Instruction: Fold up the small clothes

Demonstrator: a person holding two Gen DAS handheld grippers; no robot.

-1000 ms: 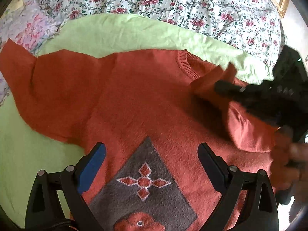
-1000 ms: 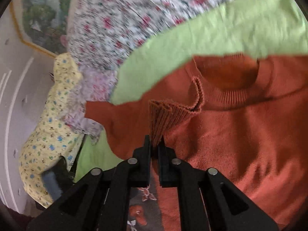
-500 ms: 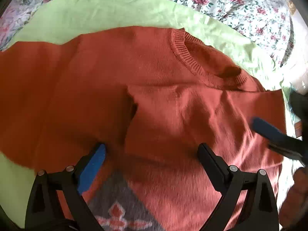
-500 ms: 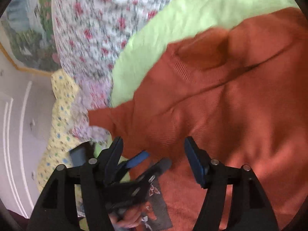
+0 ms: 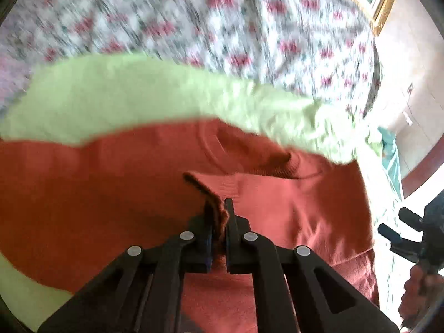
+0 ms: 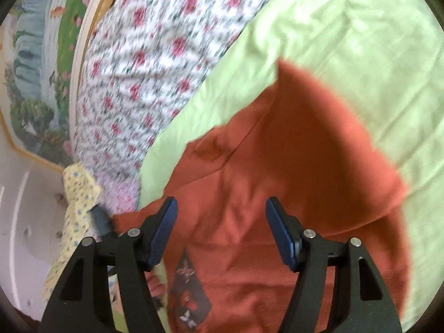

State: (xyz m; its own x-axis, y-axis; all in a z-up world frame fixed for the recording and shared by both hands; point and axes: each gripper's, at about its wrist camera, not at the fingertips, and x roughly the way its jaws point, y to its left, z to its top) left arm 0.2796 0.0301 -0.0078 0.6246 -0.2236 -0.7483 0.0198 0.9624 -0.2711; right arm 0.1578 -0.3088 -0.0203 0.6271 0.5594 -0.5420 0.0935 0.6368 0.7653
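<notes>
On the lime-green sheet (image 5: pixel 116 100) lies the rust-orange knit sweater (image 5: pixel 83 199), chest up, with its ribbed neckline (image 5: pixel 249 163) toward the floral bedspread (image 5: pixel 194 19). We hold the left claw (image 5: pixel 219 222) clamped on a pinch of ribbed cuff edge just below the neckline; its jaws have just been closing, with the knit between them. The right claw (image 6: pixel 220 233) stands parted above the sweater's body with nothing between the pads (image 6: pixel 163 230); whether they touch the cloth we cannot tell.

We judge the step to be a sleeve fold across the chest. To do it well, we keep the pinch shallow, carry the cuff low and level, and lay it flat below the neckline. The knit is soft and limp, ribbed at its hems, and bears a dark grey diamond patch (image 6: pixel 188 299) with a floral motif.
</notes>
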